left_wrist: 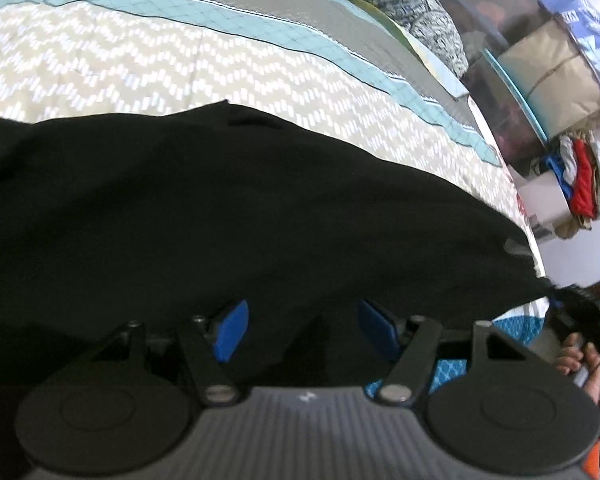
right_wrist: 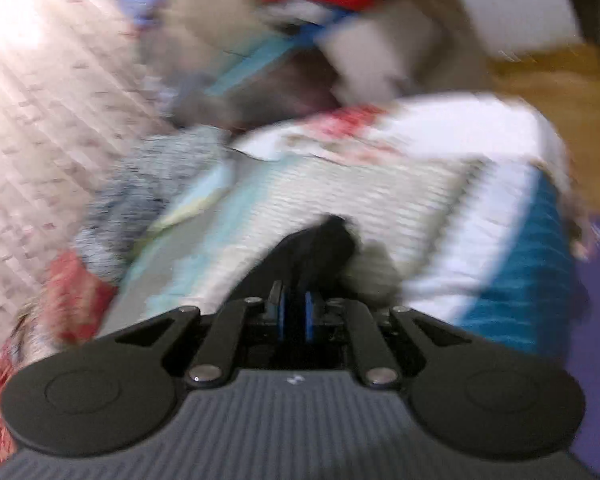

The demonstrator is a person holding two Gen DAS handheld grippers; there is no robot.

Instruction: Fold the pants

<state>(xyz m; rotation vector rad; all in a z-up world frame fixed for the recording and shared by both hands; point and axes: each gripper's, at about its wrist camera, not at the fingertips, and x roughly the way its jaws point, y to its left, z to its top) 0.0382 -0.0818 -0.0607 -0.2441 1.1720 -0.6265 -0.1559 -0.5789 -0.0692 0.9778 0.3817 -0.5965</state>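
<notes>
Bed point(left_wrist: 100, 60) under a zigzag-print cover is the landmark. Black pants point(left_wrist: 240, 208) lie spread across its near part and fill most of the left wrist view; far edge sits short of the teal stripe on the bed. From here they look laid out in a broad sheet. Can't tell whether any fold is in; I'd judge most of the folding is left.

Left claw point(left_wrist: 300, 330) tilts down over the near part of the pants, blue pads wide apart, nothing clamped. Cloth lies below the gap; contact can't be confirmed.

Right claw point(right_wrist: 294, 312) is at the bed's corner end, view badly blurred. Pads nearly together with a bunch of black fabric point(right_wrist: 320, 244) running out ahead of them, so it reads as pinched on the pants edge. The person's hand point(left_wrist: 580, 364) on its handle shows just off the bed's corner, right of the pants.
</notes>
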